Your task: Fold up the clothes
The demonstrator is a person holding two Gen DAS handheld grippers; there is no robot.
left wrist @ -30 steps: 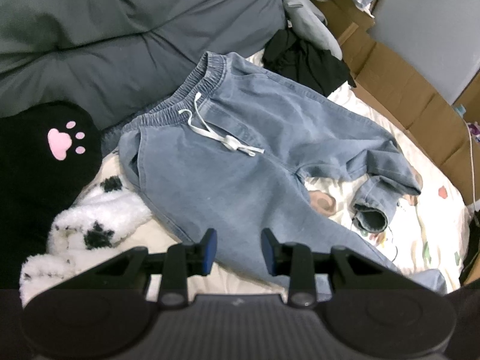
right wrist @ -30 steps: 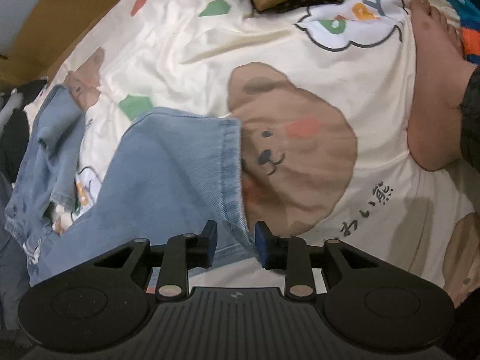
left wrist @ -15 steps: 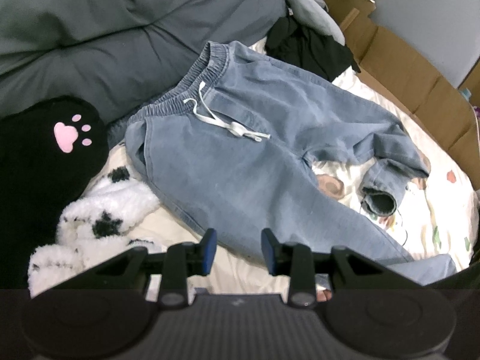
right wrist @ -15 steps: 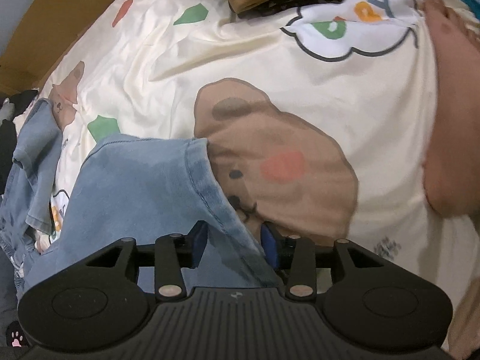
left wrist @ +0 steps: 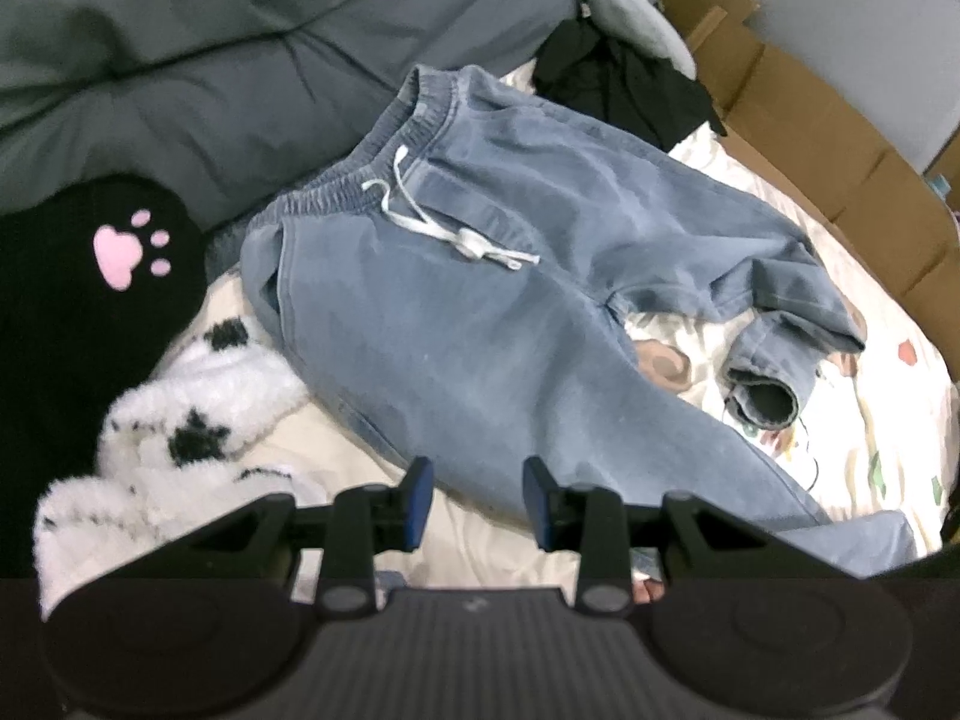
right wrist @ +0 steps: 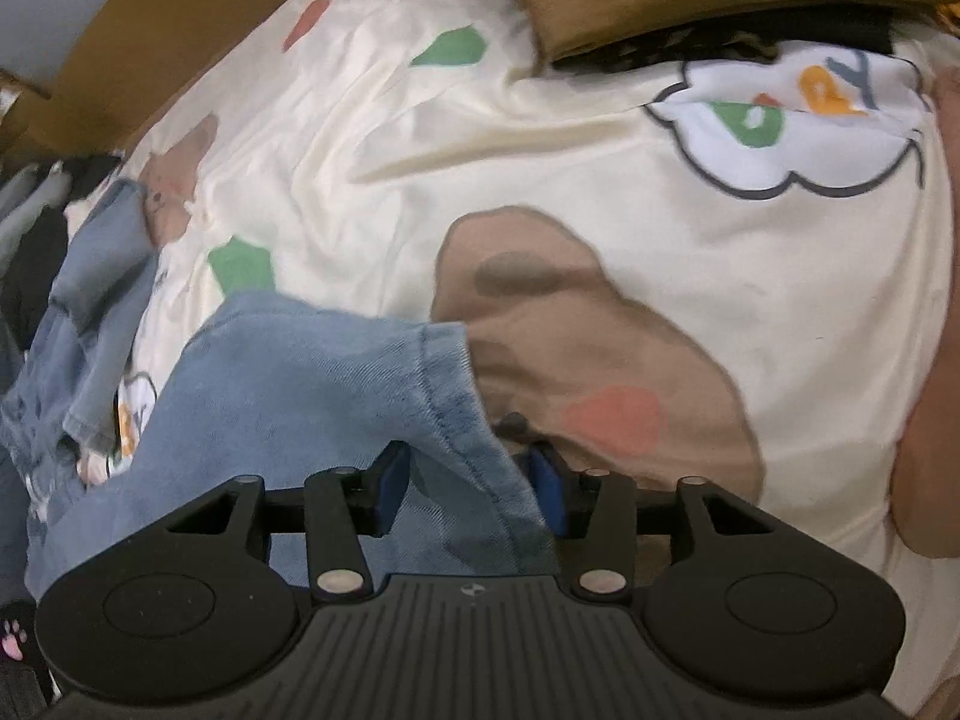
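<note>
I have the blue jeans [left wrist: 480, 324] lying spread across the cream printed bedsheet [right wrist: 540, 180], waistband toward the grey duvet [left wrist: 240, 30] and the white drawstring [left wrist: 444, 228] loose on the front. One leg runs down toward the lower right of my left view; the other is bent, its cuff [left wrist: 762, 402] curled open on the sheet. My left claw [left wrist: 478, 504] hangs over the near edge of the jeans with its jaws parted and nothing between them. My right claw [right wrist: 470, 486] sits at the hem of the straight leg [right wrist: 312, 384], jaws apart, with the hem corner lying in the gap between the blue pads [right wrist: 390, 483]; I cannot tell whether they press on the cloth. A black cushion with a pink paw print [left wrist: 129, 246] and a white fluffy throw with black patches [left wrist: 192, 420] lie to the left of the jeans, and brown cardboard [left wrist: 840, 138] lines the far side of the bed
</note>
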